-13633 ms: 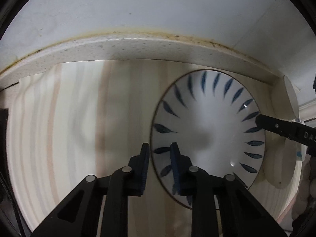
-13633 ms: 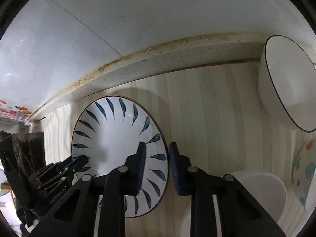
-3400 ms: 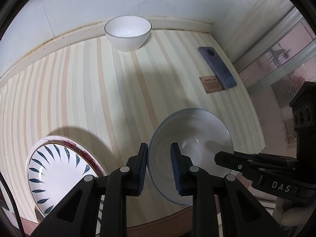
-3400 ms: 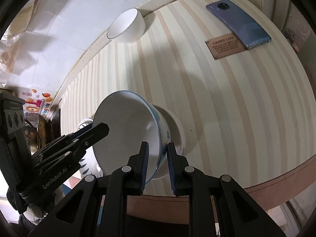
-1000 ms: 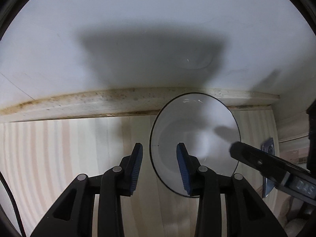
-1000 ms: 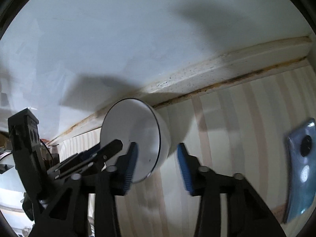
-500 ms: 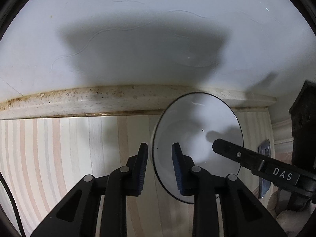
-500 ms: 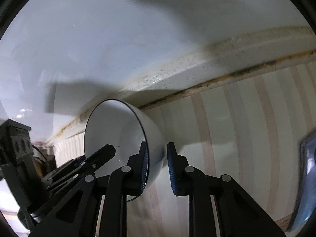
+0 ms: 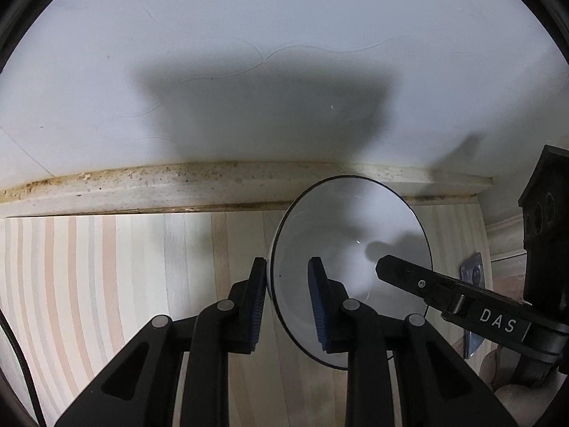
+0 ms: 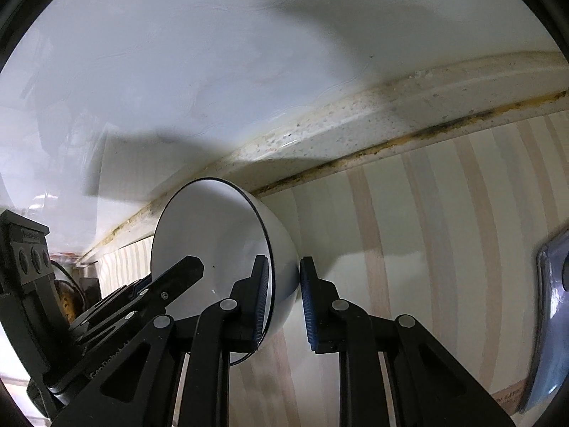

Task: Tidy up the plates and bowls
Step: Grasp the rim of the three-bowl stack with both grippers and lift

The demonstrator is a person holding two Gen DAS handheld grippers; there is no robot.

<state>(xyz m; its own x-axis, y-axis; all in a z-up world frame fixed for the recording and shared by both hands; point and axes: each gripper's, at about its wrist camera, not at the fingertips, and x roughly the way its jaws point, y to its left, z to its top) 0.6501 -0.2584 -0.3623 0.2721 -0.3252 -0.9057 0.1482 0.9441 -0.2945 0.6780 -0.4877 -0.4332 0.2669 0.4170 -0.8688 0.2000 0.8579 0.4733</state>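
Note:
A white bowl with a thin dark rim (image 9: 350,249) is held between both grippers, near the back wall over the striped table. My left gripper (image 9: 286,300) is shut on the bowl's left rim, one pad outside and one inside. My right gripper (image 10: 282,299) is shut on the opposite rim of the same bowl (image 10: 213,227), one finger inside and one against the outer wall. The right gripper's finger (image 9: 441,290) shows inside the bowl in the left wrist view. The left gripper's finger (image 10: 149,297) shows in the right wrist view.
The striped table top (image 9: 106,284) runs to a stained speckled ledge (image 9: 177,186) under the white wall (image 9: 249,53). A blue phone (image 10: 553,320) lies at the right, also seen in the left wrist view (image 9: 473,272). Dark clutter (image 10: 64,291) sits at the far left.
Both grippers closed on the bowl's rim about a second ago. Since then they have carried it slightly back from the wall, and the view has tipped up a little.

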